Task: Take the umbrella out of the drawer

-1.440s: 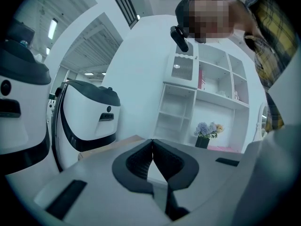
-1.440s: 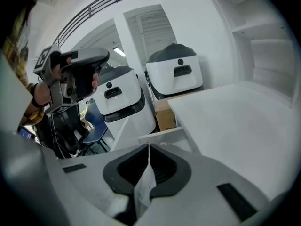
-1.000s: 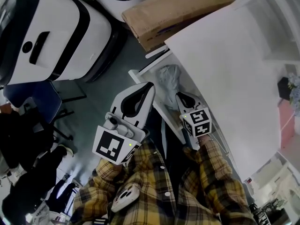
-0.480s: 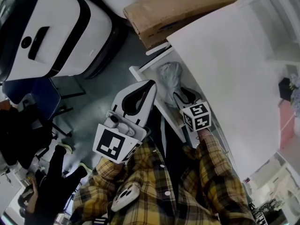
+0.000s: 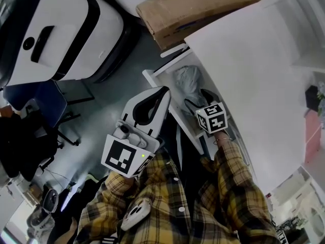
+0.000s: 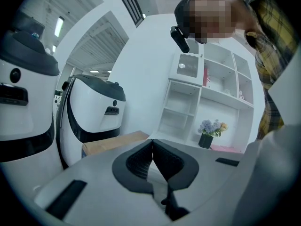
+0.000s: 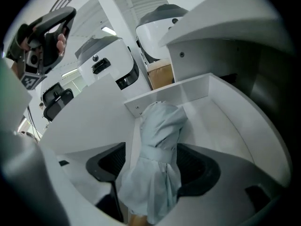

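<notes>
A folded light-grey umbrella lies in the open white drawer under the table. My right gripper reaches down into the drawer, its jaws opening on either side of the umbrella. In the right gripper view the umbrella fills the gap between the dark pads, and the left pad stands apart from the cloth. A brown handle end peeks out at the bottom. My left gripper hovers beside the drawer's front, shut on nothing, and its pads meet at the tips.
The white table top overhangs the drawer on the right. A cardboard box sits beyond the drawer. Large white machines and a dark chair stand on the grey floor to the left. White shelves with a flower pot line the wall.
My right gripper has sunk deeper into the drawer over the umbrella and its jaws have spread. The left gripper has stayed in place.
</notes>
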The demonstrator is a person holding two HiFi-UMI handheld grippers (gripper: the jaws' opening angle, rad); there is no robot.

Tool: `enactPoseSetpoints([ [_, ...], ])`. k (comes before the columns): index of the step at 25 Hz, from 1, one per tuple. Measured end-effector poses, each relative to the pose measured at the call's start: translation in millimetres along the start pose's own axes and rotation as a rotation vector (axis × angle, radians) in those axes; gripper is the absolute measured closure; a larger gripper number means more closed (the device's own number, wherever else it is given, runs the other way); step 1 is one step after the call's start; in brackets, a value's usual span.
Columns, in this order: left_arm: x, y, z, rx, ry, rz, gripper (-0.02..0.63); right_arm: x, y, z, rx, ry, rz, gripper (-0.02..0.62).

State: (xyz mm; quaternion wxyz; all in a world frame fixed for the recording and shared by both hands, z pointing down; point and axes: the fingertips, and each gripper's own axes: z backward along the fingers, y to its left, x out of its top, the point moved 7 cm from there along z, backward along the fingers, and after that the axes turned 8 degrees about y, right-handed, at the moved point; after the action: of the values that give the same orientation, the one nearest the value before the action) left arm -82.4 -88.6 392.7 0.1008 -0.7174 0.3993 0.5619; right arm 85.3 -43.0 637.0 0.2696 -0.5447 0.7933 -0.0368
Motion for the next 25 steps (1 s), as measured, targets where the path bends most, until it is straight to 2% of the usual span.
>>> enactPoseSetpoints([
  [12, -5.2, 6.6, 1.2, 0.021, 0.012, 0.013, 0.584, -1.7, -8.4, -40.6, -0.025, 0.091, -0.019, 0.256],
  [19, -6.9, 10.1, 3.7, 0.039, 0.011, 0.021, 0.584, -7.4, -9.9, -54.6, -0.007, 0.144, -0.023, 0.253],
  [25, -7.3, 13.1, 6.6, 0.057, 0.008, 0.029, 0.584, -7.9, -9.5, -56.6, -0.028, 0.145, -0.012, 0.252],
])
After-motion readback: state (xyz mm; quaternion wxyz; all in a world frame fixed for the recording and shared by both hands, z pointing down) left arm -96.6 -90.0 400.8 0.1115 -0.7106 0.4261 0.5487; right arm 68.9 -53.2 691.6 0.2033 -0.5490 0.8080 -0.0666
